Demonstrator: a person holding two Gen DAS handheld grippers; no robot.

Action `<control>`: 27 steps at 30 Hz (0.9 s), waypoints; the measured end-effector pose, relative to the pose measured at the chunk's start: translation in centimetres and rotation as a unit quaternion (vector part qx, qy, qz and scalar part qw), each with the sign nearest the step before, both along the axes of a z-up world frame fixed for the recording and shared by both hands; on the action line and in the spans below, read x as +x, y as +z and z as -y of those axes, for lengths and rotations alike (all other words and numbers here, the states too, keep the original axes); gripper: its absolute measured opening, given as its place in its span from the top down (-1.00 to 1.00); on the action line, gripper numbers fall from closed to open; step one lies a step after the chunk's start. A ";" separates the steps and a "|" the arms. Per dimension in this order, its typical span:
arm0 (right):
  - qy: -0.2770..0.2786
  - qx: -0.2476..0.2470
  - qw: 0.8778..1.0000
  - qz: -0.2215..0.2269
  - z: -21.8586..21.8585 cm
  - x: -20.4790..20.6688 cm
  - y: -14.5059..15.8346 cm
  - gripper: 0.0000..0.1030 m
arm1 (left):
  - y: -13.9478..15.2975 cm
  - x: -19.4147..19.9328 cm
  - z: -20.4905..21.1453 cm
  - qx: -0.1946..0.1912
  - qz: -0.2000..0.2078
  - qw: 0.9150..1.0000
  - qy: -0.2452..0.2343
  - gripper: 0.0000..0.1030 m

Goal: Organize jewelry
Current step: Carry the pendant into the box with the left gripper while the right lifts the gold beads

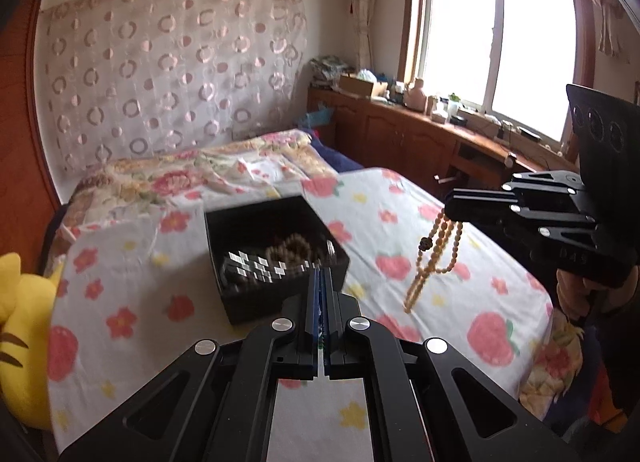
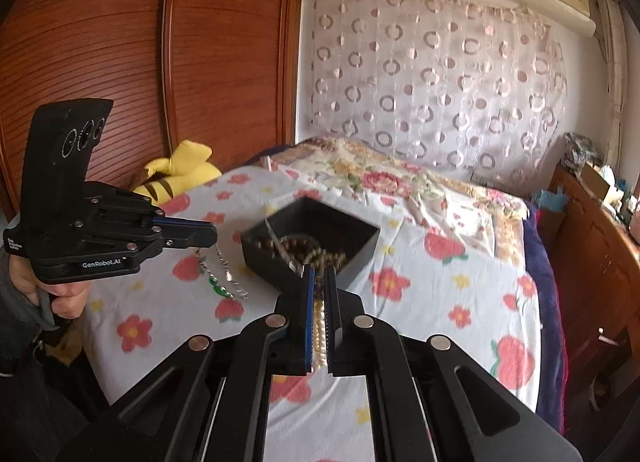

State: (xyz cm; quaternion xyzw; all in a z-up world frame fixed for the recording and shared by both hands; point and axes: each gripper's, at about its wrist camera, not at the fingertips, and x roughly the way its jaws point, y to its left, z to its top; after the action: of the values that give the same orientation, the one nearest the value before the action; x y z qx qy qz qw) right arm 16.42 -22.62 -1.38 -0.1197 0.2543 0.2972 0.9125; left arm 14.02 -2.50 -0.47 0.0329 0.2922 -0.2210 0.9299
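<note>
Left wrist view: the black box (image 1: pixel 276 254) sits open on the floral bedsheet (image 1: pixel 400 221), just past the fingertips of the left gripper (image 1: pixel 323 278). Inside lie a brown bead strand (image 1: pixel 288 248) and a mirrored-tile piece (image 1: pixel 260 266); blur hides finer detail. The left gripper is clenched on a silver chain with green stones (image 2: pixel 220 278), which shows only in the right wrist view, hanging at 9 o'clock of the box. The right gripper (image 1: pixel 450 209) grasps a cream bead necklace (image 1: pixel 436 254), which dangles above the sheet at 3 o'clock of the box. In its own camera, the beads show only between the fingers (image 2: pixel 308 318). A yellow plush toy (image 1: pixel 24 338) is cut off at the frame edge.
</note>
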 end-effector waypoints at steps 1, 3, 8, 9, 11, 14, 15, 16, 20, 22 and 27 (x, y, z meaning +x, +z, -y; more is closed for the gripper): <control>0.001 0.002 1.000 0.005 -0.2 0.3 0.5 0.89 | 0.4 0.3 0.0 -0.002 0.003 1.000 0.001 1.00; 0.001 0.004 1.000 0.011 -0.6 0.7 1.2 0.89 | 1.0 1.0 -0.1 -0.004 0.009 1.000 0.005 1.00; 0.004 0.008 0.999 0.031 -1.7 2.2 3.0 0.89 | 2.3 2.6 -0.3 -0.010 0.019 1.000 0.012 1.00; 0.004 0.008 0.999 0.033 -1.9 2.4 3.2 0.89 | 2.5 3.0 -0.3 -0.010 0.021 1.000 0.014 1.00; 0.004 0.009 0.999 0.037 -2.3 3.2 3.8 0.89 | 2.6 3.6 -0.3 -0.008 0.022 1.000 0.018 1.00; 0.002 0.008 0.999 0.039 -2.9 4.1 4.1 0.89 | 2.3 4.7 -0.4 -0.004 0.020 0.999 0.027 1.00; 0.001 0.007 0.999 0.039 -3.1 4.5 4.1 0.89 | 2.0 5.2 -0.5 -0.004 0.017 0.999 0.031 1.00; 0.000 0.007 0.999 0.039 -3.1 4.8 4.1 0.89 | 1.8 5.4 -0.6 -0.005 0.014 0.999 0.033 1.00; -0.003 0.006 0.999 0.032 -3.6 6.1 3.9 0.89 | 0.6 6.9 -1.5 -0.013 -0.003 0.999 0.044 1.00; -0.004 0.000 1.000 0.029 -4.0 6.8 3.7 0.89 | 0.0 7.3 -1.8 -0.014 -0.009 0.999 0.049 1.00; -0.004 -0.009 1.000 0.020 -5.0 8.5 3.3 0.89 | -1.3 8.0 -2.6 -0.014 -0.025 0.998 0.059 0.99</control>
State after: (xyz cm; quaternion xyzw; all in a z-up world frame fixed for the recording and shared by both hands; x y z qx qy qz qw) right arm 24.87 -17.60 1.88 -0.1330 0.2391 0.2888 0.9175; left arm 22.06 0.07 -1.73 -0.0034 0.3139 -0.1709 0.9339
